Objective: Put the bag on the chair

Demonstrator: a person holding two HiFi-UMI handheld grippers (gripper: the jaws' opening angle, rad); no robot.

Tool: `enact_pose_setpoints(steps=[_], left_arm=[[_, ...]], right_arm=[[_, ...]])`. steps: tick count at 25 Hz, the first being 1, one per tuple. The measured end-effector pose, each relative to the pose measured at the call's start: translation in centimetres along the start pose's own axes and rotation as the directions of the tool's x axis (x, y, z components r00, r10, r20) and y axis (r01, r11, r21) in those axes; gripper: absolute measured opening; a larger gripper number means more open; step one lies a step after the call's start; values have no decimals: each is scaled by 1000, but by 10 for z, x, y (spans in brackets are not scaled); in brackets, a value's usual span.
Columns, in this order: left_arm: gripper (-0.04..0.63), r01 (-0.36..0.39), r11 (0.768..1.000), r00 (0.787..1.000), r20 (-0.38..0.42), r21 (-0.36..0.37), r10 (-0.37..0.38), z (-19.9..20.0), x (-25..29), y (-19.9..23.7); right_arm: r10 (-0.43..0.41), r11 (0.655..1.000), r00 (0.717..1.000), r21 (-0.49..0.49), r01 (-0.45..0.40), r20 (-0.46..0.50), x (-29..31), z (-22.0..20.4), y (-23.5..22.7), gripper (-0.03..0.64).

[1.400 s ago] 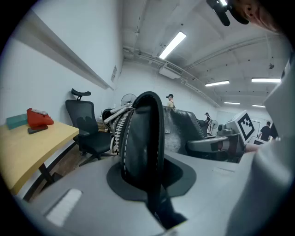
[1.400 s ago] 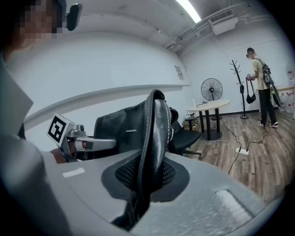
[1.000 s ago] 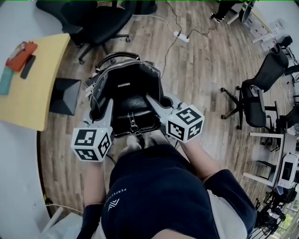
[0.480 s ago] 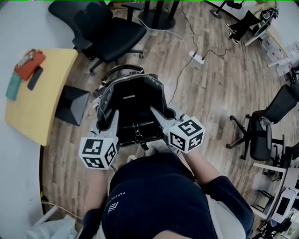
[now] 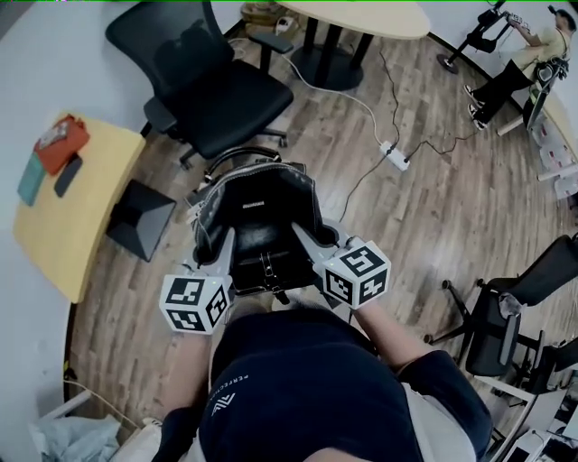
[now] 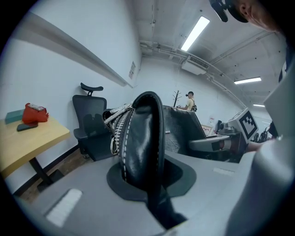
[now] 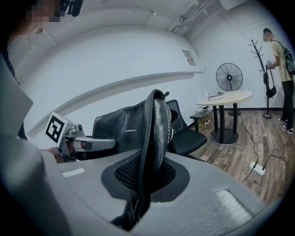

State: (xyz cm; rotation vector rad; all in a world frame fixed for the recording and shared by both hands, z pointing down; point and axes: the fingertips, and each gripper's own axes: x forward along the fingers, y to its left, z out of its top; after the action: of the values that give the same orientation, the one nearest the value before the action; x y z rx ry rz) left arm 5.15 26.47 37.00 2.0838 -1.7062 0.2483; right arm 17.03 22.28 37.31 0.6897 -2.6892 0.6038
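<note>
A black leather bag (image 5: pixel 259 221) with white stitching and a zip hangs in the air in front of the person, held from both sides. My left gripper (image 5: pixel 223 242) is shut on the bag's left edge (image 6: pixel 140 138); my right gripper (image 5: pixel 307 236) is shut on its right edge (image 7: pixel 154 133). A black office chair (image 5: pixel 212 81) stands on the wood floor just beyond the bag, its seat facing me. The same chair (image 6: pixel 90 122) shows behind the bag in the left gripper view, and the chair's seat (image 7: pixel 186 138) in the right gripper view.
A yellow table (image 5: pixel 77 194) with a red pouch (image 5: pixel 60 144) stands at the left. A round table (image 5: pixel 361 18) stands at the back. A power strip (image 5: pixel 396 155) and its cable lie on the floor. More office chairs (image 5: pixel 497 316) stand right. A person (image 7: pixel 279 60) stands far off.
The person has walked forward with the bag held in both grippers. The black chair has come closer and fuller into view beyond the bag. Both grips are unchanged.
</note>
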Motion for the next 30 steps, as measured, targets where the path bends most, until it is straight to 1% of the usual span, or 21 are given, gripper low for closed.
enact_pose_setpoints(steps=[4, 9, 13, 18, 21, 25, 30], left_arm=[[60, -23, 1000, 1000, -16, 0, 23, 14, 32, 5], [61, -36, 999, 999, -35, 15, 37, 30, 66, 24], [61, -12, 1000, 999, -50, 10, 12, 44, 107, 60], [61, 20, 1000, 998, -60, 20, -19, 67, 143, 99], [60, 46, 999, 997, -62, 11, -46, 83, 167, 130], [60, 77, 997, 995, -69, 13, -76, 106, 190, 172], [61, 107, 994, 992, -72, 26, -105, 128, 216, 215]], right_arm=[[16, 1000, 1000, 11, -16, -4, 15, 15, -30, 31], [23, 999, 1000, 34, -23, -1, 44, 29, -57, 31], [-2, 999, 1000, 48, 3, -12, 87, 46, -82, 31], [-34, 997, 999, 65, 34, -4, 131, 70, -102, 31], [-54, 996, 999, 67, 54, -5, 165, 88, -114, 31], [-69, 994, 998, 81, 68, 6, 210, 111, -121, 31], [-92, 992, 996, 92, 91, 12, 252, 135, -129, 31]])
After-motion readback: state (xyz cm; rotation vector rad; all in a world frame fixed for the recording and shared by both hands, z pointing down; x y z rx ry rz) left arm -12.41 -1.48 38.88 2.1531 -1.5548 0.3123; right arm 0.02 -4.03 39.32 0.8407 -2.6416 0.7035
